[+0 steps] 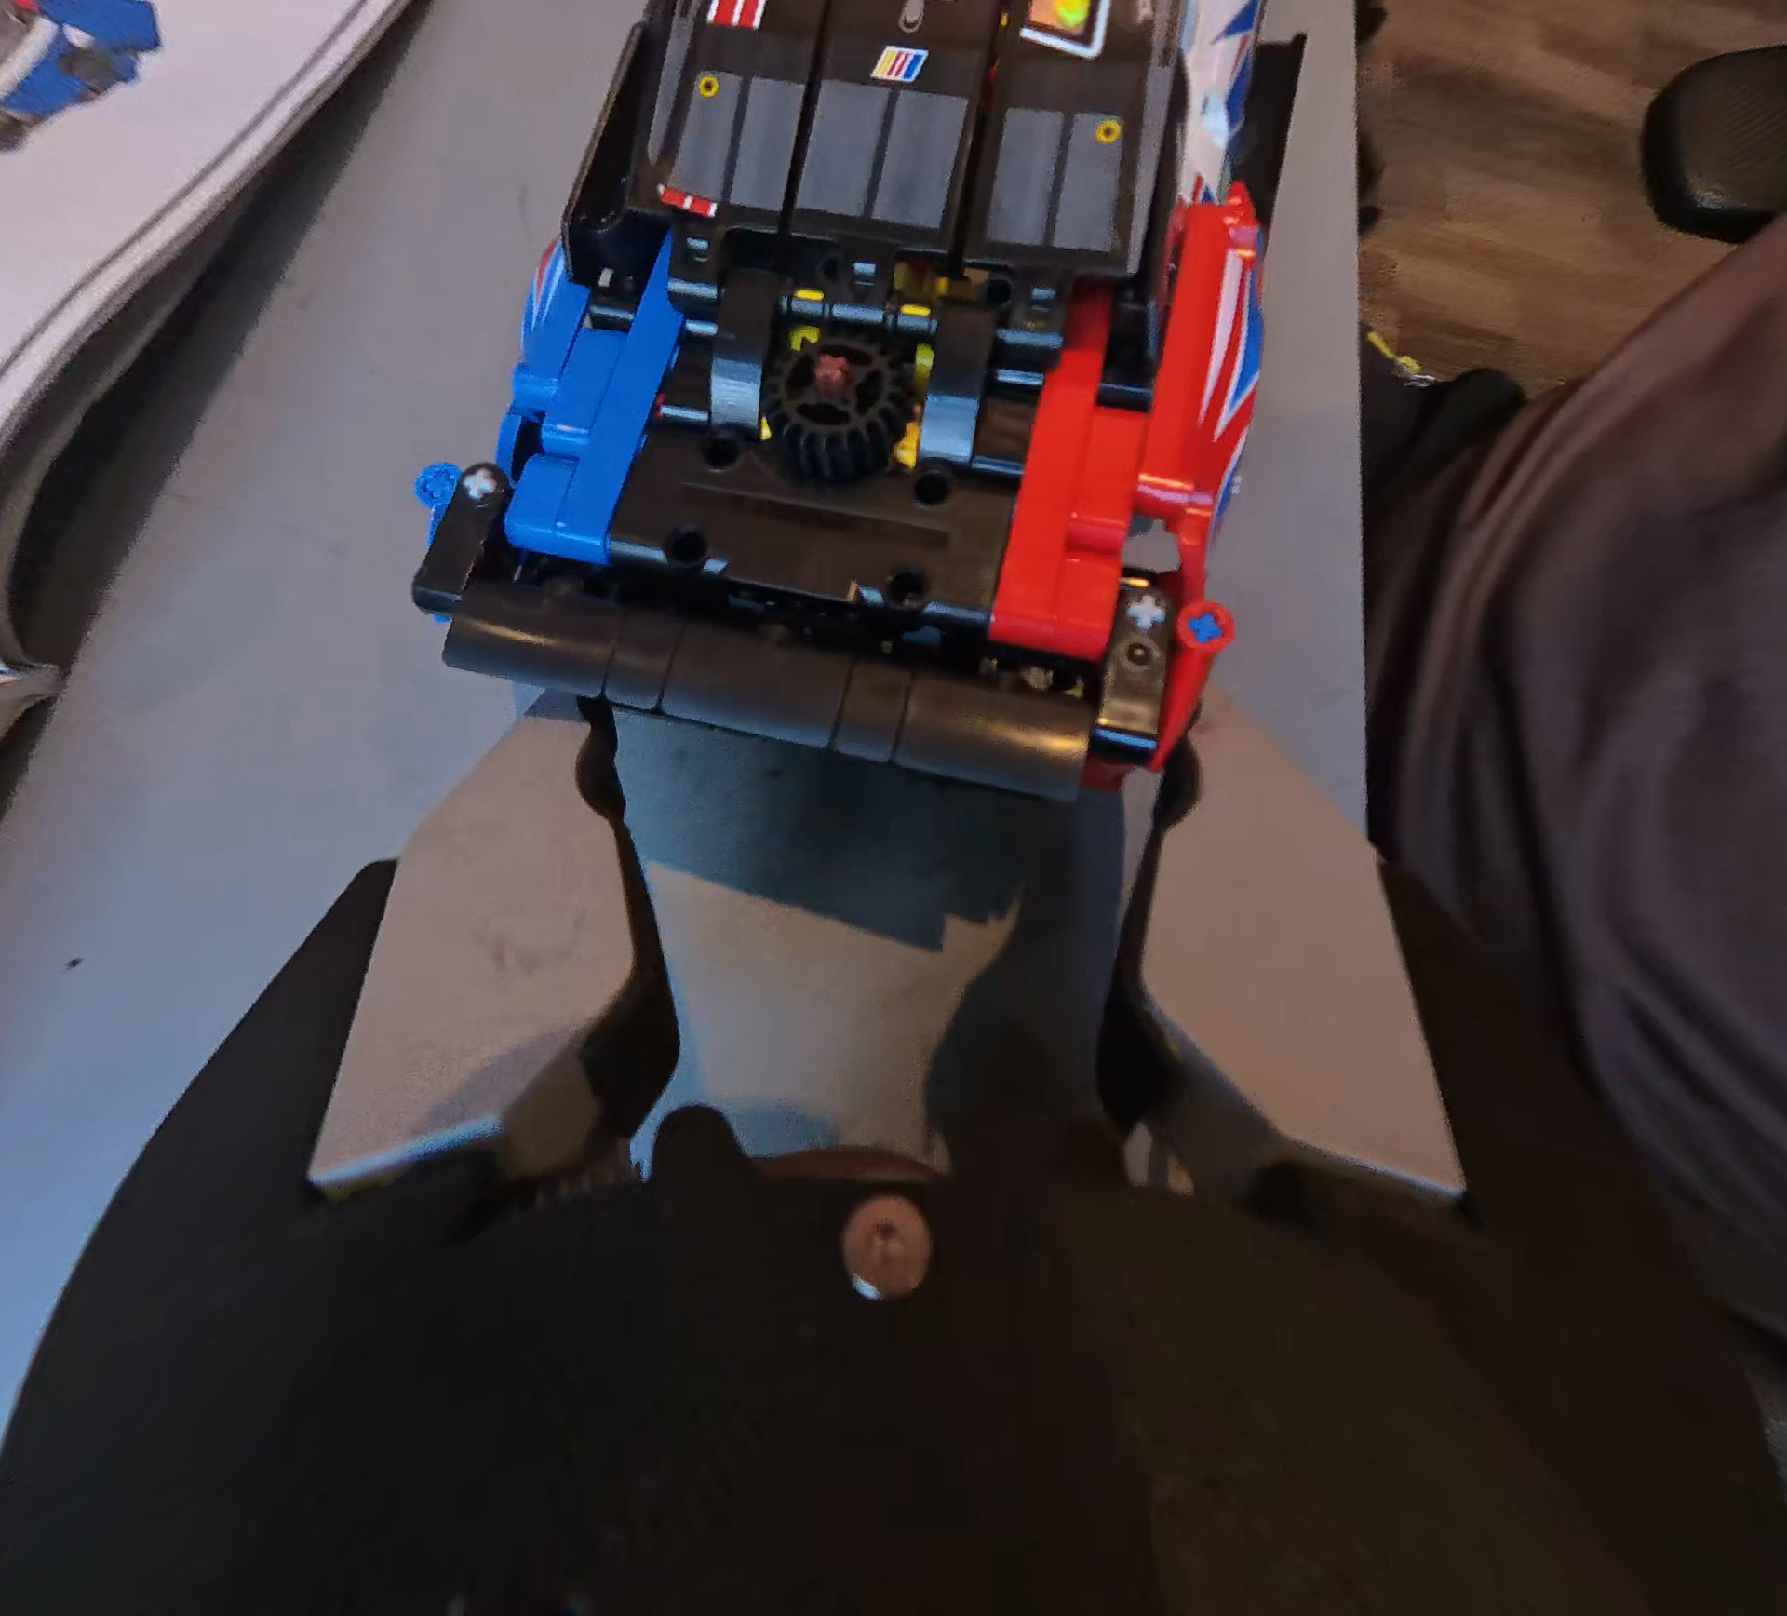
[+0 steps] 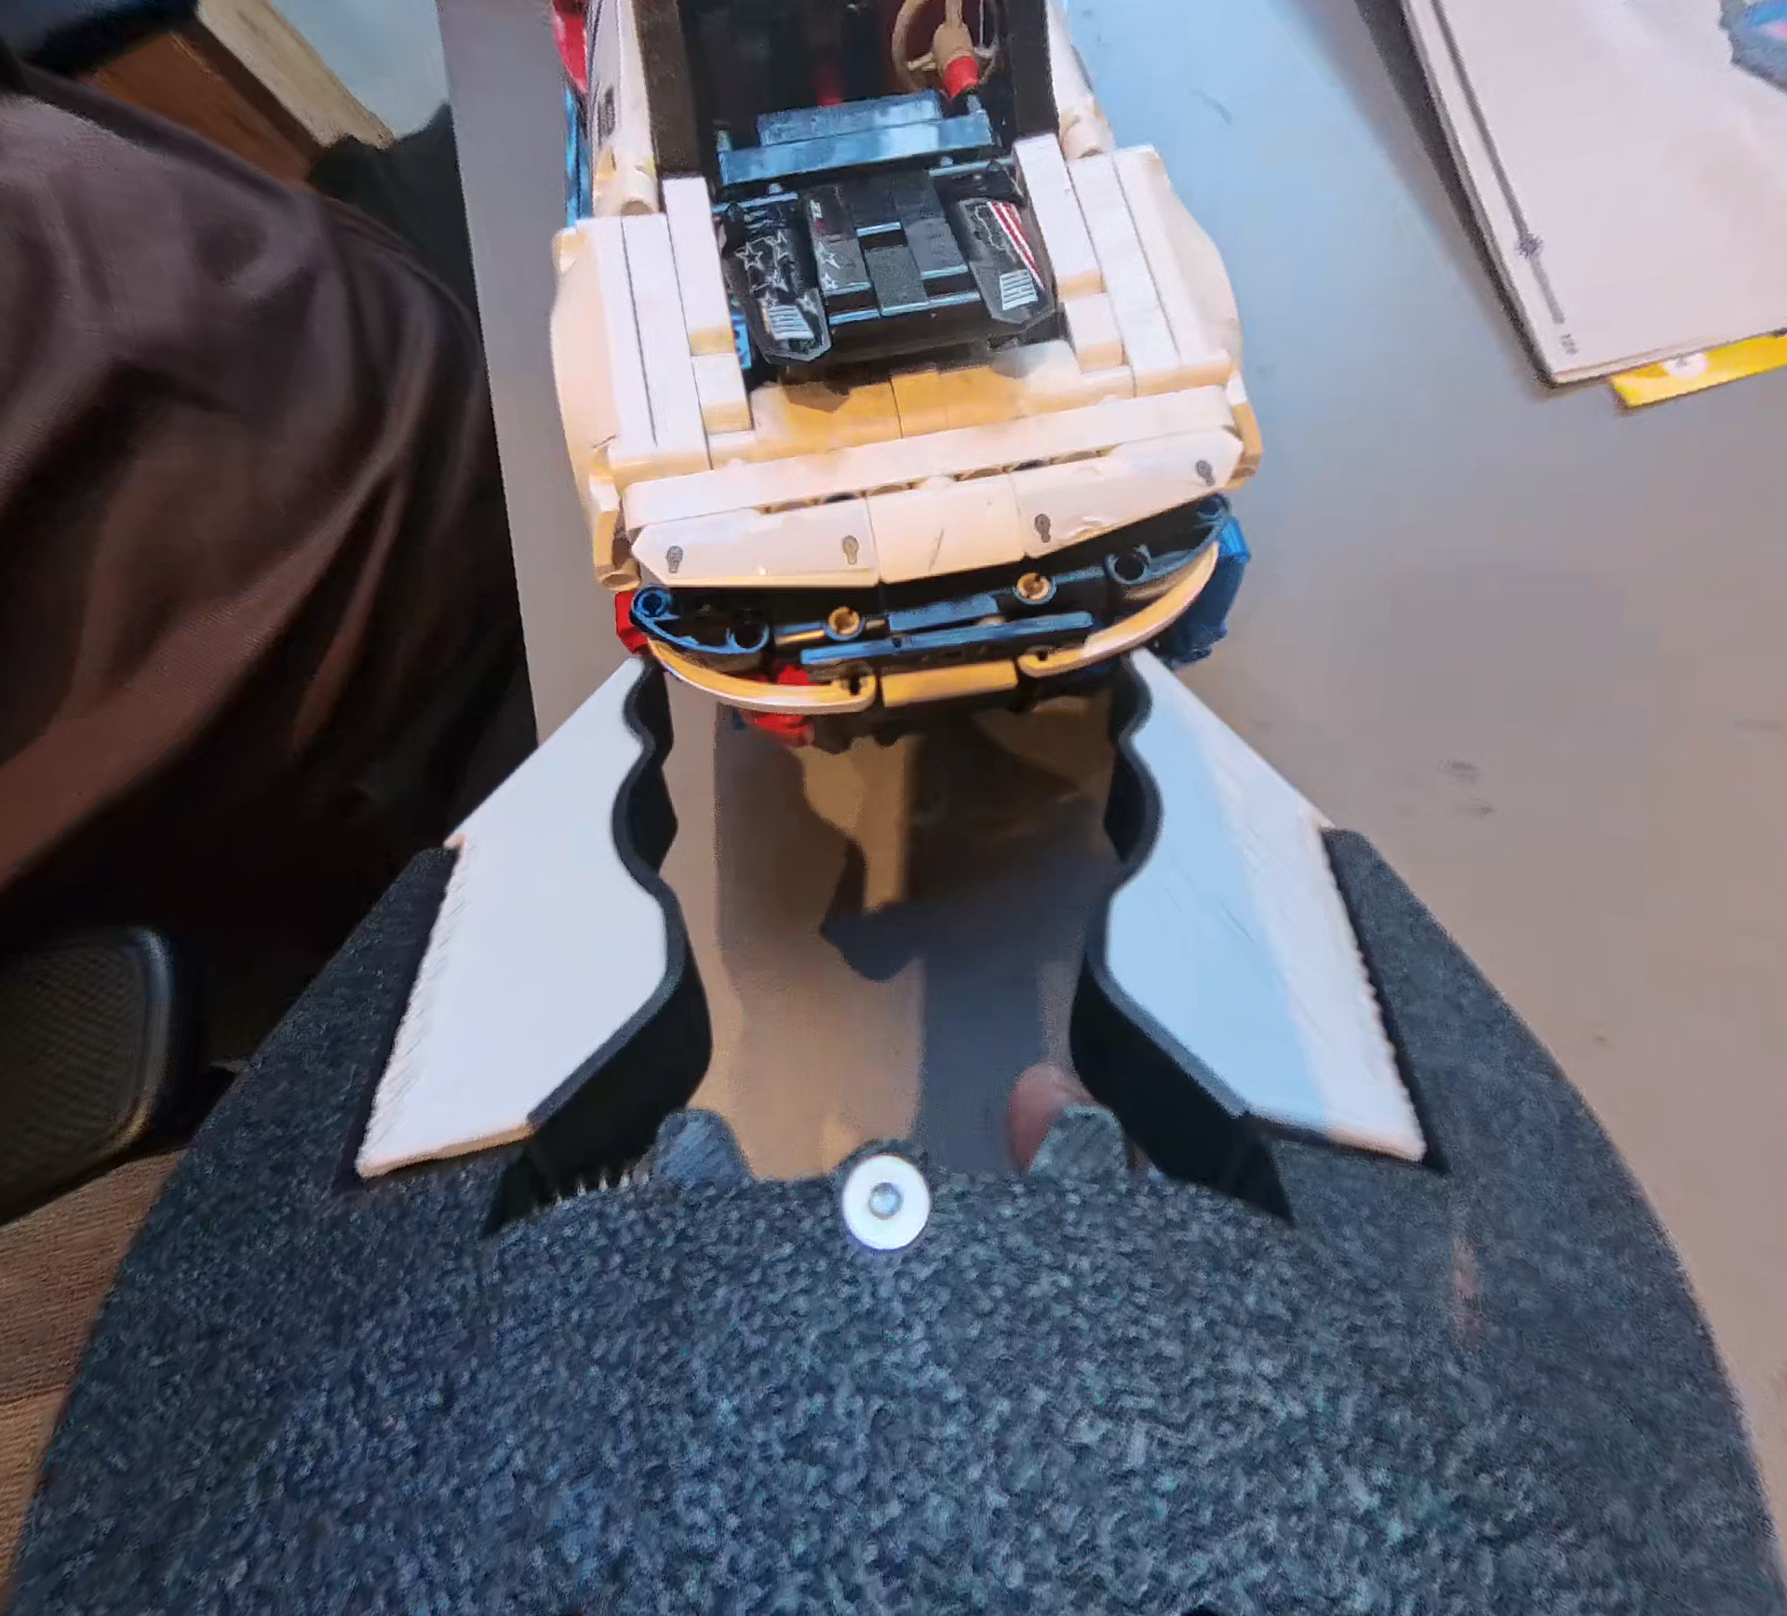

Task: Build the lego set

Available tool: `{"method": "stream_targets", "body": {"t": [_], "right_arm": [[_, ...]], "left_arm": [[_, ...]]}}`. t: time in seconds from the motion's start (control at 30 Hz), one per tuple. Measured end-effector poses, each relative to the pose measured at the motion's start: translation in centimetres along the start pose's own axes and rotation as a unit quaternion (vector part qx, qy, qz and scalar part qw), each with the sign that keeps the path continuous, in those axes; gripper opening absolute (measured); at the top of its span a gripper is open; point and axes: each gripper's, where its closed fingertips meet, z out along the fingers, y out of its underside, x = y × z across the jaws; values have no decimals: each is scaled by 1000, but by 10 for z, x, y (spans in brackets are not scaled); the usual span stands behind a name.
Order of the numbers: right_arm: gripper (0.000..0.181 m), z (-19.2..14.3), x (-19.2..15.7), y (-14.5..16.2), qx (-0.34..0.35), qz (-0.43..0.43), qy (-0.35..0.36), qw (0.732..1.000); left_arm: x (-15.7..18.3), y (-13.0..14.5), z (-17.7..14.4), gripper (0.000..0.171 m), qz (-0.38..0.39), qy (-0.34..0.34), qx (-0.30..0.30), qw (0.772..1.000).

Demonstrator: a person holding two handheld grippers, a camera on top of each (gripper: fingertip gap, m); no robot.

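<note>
The lego car (image 1: 870, 428) lies lengthwise on the grey table (image 1: 290, 651). The left wrist view shows its rear, with a black roof, a blue panel (image 1: 580, 428) on the left, a red panel (image 1: 1093, 486) on the right and a black gear (image 1: 836, 409) between them. My left gripper (image 1: 885, 747) is open wide, its fingertips just under the black rear bumper. The right wrist view shows the car's white front (image 2: 899, 428), hood and steering wheel (image 2: 952, 27). My right gripper (image 2: 890, 689) is open wide, its fingertips right at the front bumper. I cannot tell if either touches the car.
An open instruction booklet (image 1: 193, 70) lies on the table beside the car and also shows in the right wrist view (image 2: 1596, 119). A person's brown sleeve (image 1: 1596, 699) is close on the other side, past the table edge (image 1: 1349, 312). An office chair (image 1: 1721, 138) stands beyond.
</note>
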Motion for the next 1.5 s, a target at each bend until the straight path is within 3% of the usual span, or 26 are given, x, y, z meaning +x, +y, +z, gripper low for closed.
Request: {"method": "stream_targets", "body": {"t": [0.17,0.3,0.5,0.93,1.03,1.1,1.2,1.37,1.4,1.47,1.5], "right_arm": [[91,-1,-8,2,-9,-74,62,995],[92,-7,-12,4,-4,-87,81,993],[92,-5,-10,10,21,-64,74,995],[95,-5,-5,12,29,-31,18,999],[87,-4,0,10,32,-17,23,999],[85,-5,-1,10,38,1,7,999],[89,-11,-1,14,35,21,-10,999],[102,-1,-4,6,26,77,-83,993],[102,1,-2,4,27,71,-82,994],[102,-1,0,2,29,54,-72,996],[101,-1,0,3,26,43,-66,997]], "left_arm": [[12,-9,-10,111,70,-86,27,993],[20,-9,-5,111,81,-106,35,990],[12,-1,8,109,65,-90,32,993],[11,-4,-4,100,33,-57,76,995],[8,-4,-4,95,30,-59,71,995],[9,-3,-7,91,21,-42,73,996],[-10,4,-17,111,-31,-28,70,997],[-14,3,-7,132,-58,61,29,996],[-9,3,-3,130,-59,86,18,994],[6,0,-2,109,-46,128,13,991],[6,0,-2,109,-32,117,11,993]]}}
